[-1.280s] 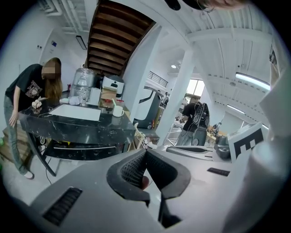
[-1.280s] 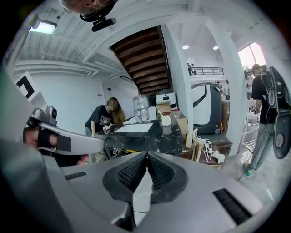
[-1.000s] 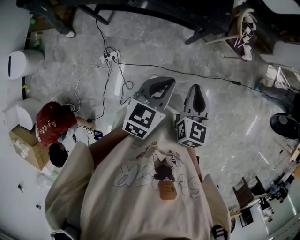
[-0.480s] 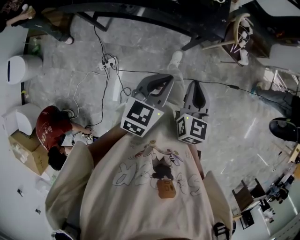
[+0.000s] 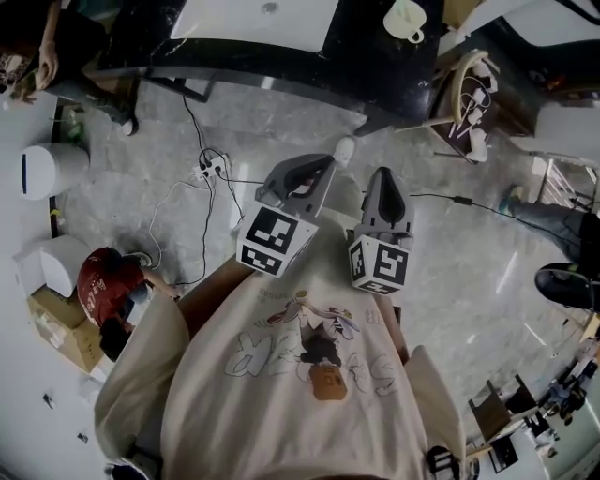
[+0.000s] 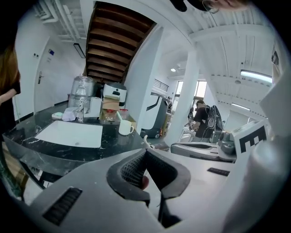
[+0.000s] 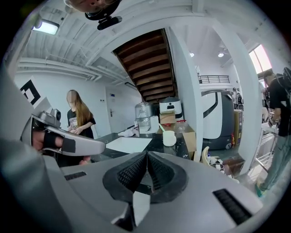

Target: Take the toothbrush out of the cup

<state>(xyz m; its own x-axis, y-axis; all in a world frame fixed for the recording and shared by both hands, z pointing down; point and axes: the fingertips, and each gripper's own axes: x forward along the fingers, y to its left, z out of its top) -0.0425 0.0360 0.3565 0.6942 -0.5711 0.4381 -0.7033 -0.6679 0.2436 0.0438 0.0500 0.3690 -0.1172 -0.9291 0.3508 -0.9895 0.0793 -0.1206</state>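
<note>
Toothbrush is seen standing in the cup on the desk, newly brought into head view. Left tool and right tool are held closed, empty, well apart from it.

A lab-like workshop hall: black counter, floor cables, cardboard boxes, staircase overhead.

Left gripper: jaws closed, ribbed pads meeting at the tips, nothing clamped between them. Ahead of the claw and to its left, well apart, a black counter carries a white cup with a toothbrush leaning in it. A white sheet lies farther left. A clear water jug and a cardboard box stand behind the cup.
</note>
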